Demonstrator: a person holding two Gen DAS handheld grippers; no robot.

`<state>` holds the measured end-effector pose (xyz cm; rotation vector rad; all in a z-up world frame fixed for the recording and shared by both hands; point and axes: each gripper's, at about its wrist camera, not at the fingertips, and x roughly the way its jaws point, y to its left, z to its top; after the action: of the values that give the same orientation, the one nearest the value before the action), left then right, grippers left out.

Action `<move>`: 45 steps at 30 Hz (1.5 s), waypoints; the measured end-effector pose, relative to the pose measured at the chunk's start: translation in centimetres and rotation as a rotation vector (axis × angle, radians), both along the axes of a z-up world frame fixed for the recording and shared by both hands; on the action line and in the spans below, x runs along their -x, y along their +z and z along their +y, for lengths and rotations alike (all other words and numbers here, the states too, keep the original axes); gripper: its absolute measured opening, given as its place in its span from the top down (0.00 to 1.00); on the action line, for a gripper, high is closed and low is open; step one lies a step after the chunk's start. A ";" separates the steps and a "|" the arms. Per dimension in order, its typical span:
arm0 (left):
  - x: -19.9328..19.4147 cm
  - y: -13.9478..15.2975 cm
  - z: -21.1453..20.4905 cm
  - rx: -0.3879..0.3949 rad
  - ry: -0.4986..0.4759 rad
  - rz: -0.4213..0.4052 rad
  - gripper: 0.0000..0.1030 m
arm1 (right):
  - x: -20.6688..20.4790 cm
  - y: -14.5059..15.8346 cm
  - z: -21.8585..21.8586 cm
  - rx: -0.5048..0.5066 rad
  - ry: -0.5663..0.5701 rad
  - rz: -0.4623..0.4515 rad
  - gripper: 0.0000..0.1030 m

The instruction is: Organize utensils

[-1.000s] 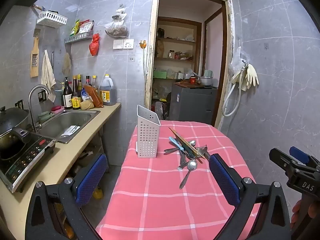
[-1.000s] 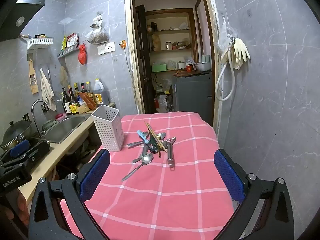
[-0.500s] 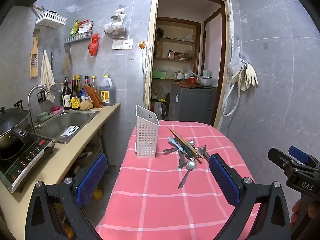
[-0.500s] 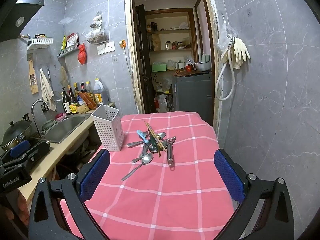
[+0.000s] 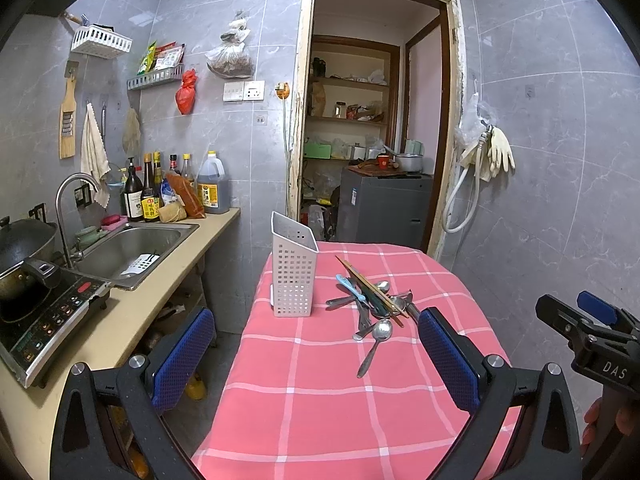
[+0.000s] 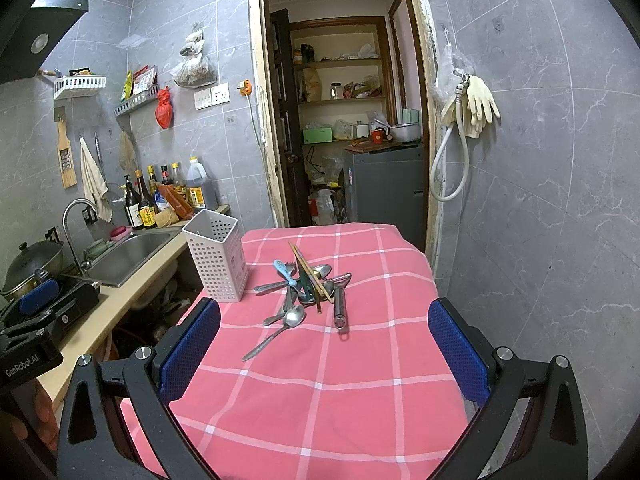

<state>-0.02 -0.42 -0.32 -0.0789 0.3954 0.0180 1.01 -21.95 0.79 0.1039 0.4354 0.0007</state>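
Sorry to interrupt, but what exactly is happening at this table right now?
A person holds a gripper in each hand, about to sort cutlery. The left gripper and right gripper are both open and empty, short of the utensil pile on the pink checked tablecloth. The white perforated holder stands beside the pile; nothing shows above its rim.

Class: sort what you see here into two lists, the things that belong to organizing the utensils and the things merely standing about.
Belongs to the job:
utensil pile
long spoon
chopsticks
white perforated holder
left gripper, open
right gripper, open

Just standing about:
sauce bottles
sink
wok
rubber gloves
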 end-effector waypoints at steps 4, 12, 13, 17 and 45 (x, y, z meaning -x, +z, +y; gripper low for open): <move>0.0 0.0 0.0 0.000 -0.001 0.000 0.00 | 0.0 0.0 0.0 0.001 0.000 0.000 0.01; 0.0 -0.1 -0.1 -0.001 0.000 -0.001 0.00 | 0.0 0.0 0.0 0.000 0.000 0.001 0.01; 0.0 -0.1 -0.1 -0.001 0.000 -0.001 0.00 | 0.0 0.0 0.0 0.000 0.000 0.000 0.01; 0.0 -0.1 -0.1 -0.001 0.000 -0.001 0.00 | 0.0 0.0 0.0 0.000 0.000 0.000 0.01; 0.0 0.0 0.0 -0.003 -0.001 -0.001 0.00 | 0.0 -0.1 0.0 0.000 0.000 0.001 0.01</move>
<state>-0.04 -0.42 -0.33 -0.0755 0.3942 0.0178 1.03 -21.97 0.64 0.1037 0.4364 0.0002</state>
